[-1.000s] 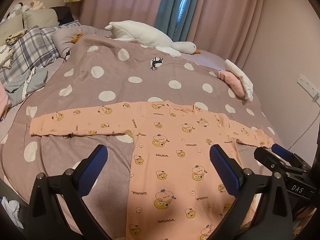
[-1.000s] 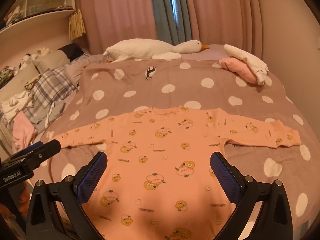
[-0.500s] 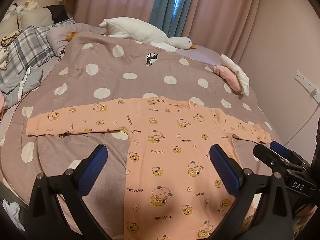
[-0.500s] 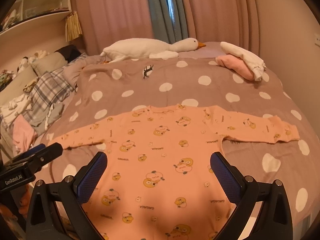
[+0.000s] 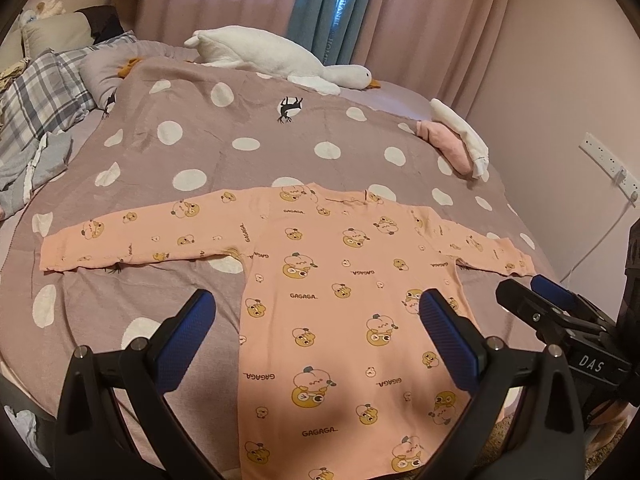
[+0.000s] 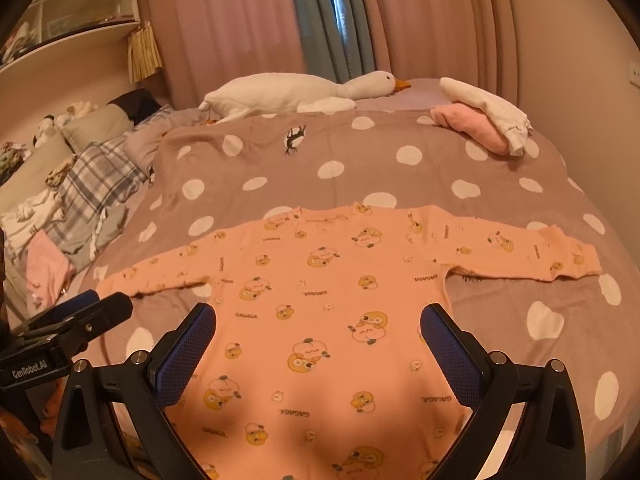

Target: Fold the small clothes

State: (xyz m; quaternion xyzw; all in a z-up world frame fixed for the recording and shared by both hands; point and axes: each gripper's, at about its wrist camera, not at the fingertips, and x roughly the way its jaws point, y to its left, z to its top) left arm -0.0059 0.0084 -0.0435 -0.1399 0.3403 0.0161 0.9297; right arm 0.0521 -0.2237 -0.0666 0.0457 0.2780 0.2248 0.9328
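A small peach long-sleeved shirt (image 5: 328, 300) (image 6: 320, 312) printed with cartoon ducks lies flat on the bed, both sleeves spread sideways and its hem toward me. My left gripper (image 5: 316, 312) hovers open above the shirt's lower left part, nothing between its blue pads. My right gripper (image 6: 318, 320) is open too, above the shirt's lower body. In the left wrist view the right gripper (image 5: 556, 308) shows at the right edge near the sleeve cuff. In the right wrist view the left gripper (image 6: 76, 320) shows at the left edge.
The bed is covered by a mauve blanket with white dots (image 5: 248, 148) (image 6: 360, 160). A white goose plush (image 5: 272, 56) (image 6: 296, 92) lies at the far side. Folded pink and white clothes (image 5: 456, 140) (image 6: 484, 124) sit far right. Plaid bedding and loose garments (image 5: 36, 96) (image 6: 68, 204) pile at left.
Both grippers have pulled back and risen slightly, so more of the shirt and bed is in view. The shirt has not moved and both jaws stay open.
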